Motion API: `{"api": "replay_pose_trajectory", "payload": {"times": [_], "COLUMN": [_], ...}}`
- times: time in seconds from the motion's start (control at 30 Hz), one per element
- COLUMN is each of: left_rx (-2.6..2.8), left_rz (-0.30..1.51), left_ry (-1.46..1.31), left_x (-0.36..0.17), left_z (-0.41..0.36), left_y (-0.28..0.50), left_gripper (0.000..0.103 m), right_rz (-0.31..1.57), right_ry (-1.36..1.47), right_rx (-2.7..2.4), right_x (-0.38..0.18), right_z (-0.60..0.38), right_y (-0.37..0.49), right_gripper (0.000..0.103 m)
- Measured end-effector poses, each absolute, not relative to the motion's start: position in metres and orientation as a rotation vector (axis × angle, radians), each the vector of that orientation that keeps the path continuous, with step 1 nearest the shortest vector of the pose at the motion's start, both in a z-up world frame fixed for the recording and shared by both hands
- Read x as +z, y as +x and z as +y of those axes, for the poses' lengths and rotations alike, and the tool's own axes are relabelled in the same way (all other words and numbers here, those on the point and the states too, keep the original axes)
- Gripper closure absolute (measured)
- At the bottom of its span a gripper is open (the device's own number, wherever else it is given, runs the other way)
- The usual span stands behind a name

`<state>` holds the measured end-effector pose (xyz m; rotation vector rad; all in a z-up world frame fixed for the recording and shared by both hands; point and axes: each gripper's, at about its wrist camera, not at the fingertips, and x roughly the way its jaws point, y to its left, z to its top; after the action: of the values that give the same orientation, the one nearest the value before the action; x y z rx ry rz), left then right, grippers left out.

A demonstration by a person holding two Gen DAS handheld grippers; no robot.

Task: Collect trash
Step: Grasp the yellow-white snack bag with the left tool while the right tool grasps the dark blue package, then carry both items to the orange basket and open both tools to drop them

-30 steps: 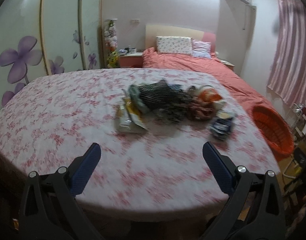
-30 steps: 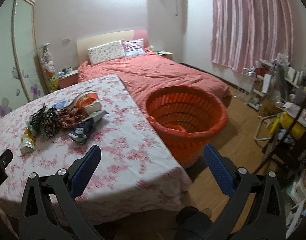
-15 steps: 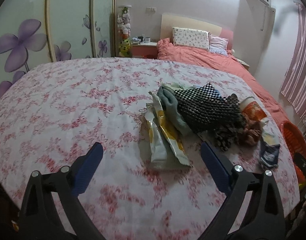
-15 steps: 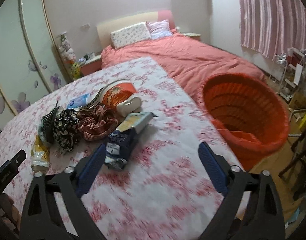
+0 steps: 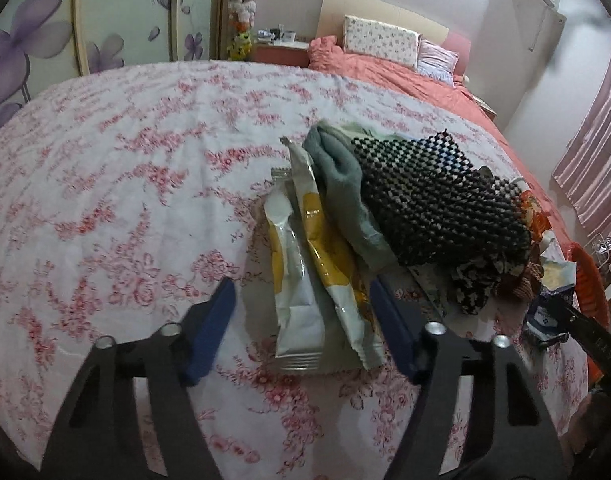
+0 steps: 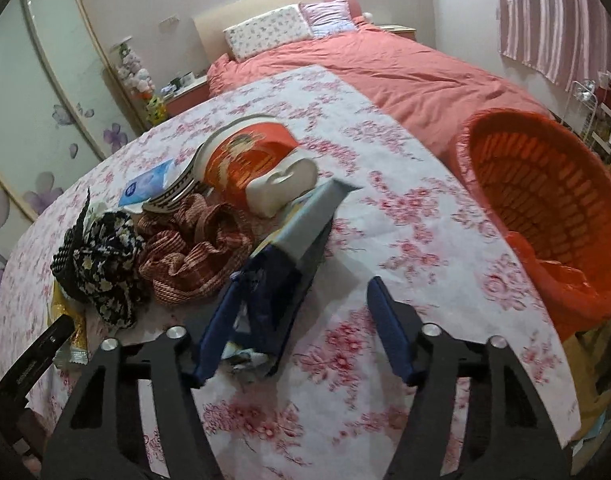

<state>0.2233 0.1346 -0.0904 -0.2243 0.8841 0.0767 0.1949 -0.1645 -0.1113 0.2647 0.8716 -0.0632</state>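
Two white and yellow snack wrappers lie on the floral tablecloth. My left gripper is open, its blue fingers on either side of the wrappers' near ends. A dark blue snack bag with a silver inside lies in front of my right gripper, which is open, the bag's near end between its fingers. The orange basket stands right of the table. An orange instant-noodle cup lies on its side behind the blue bag.
Clothes lie in the pile: a black checked cloth, a grey-green cloth, a red-striped cloth, a black floral cloth. A blue packet lies behind. A pink bed is beyond the table.
Both grippers have moved forward and down toward the pile. The left now straddles the yellow wrappers; the right has come up to the blue bag. Both jaws have narrowed somewhat.
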Motion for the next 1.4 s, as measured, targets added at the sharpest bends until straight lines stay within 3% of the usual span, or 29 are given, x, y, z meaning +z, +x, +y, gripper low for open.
{"api": "replay_pose_trajectory", "payload": {"times": [0.17, 0.3, 0.43, 0.93, 1.4], "left_rx": [0.056, 0.053, 0.062, 0.025, -0.286], "left_rz": [0.877, 0.867, 0.850, 0.740, 0.691], "left_ry": [-0.242, -0.238, -0.219, -0.163, -0.124], "left_x": [-0.090, -0.087, -0.081, -0.028, 0.010], "left_z": [0.138, 0.142, 0.147, 0.135, 0.001], "left_y": [0.224, 0.222, 0.216, 0.191, 0.186], "left_gripper": [0.067, 0.072, 0.074, 0.076, 0.075], "right_rz": [0.872, 0.860, 0.838, 0.736, 0.629], "right_ry": [0.256, 0.256, 0.246, 0.263, 0.229], "right_rx": [-0.031, -0.027, -0.040, -0.066, -0.181], "right_x": [-0.112, -0.107, -0.102, -0.073, -0.049], "right_z": [-0.162, -0.166, -0.172, -0.210, -0.272], "right_y": [0.193, 0.185, 0.180, 0.156, 0.139], "right_gripper": [0.064, 0.079, 0.085, 0.087, 0.087]}}
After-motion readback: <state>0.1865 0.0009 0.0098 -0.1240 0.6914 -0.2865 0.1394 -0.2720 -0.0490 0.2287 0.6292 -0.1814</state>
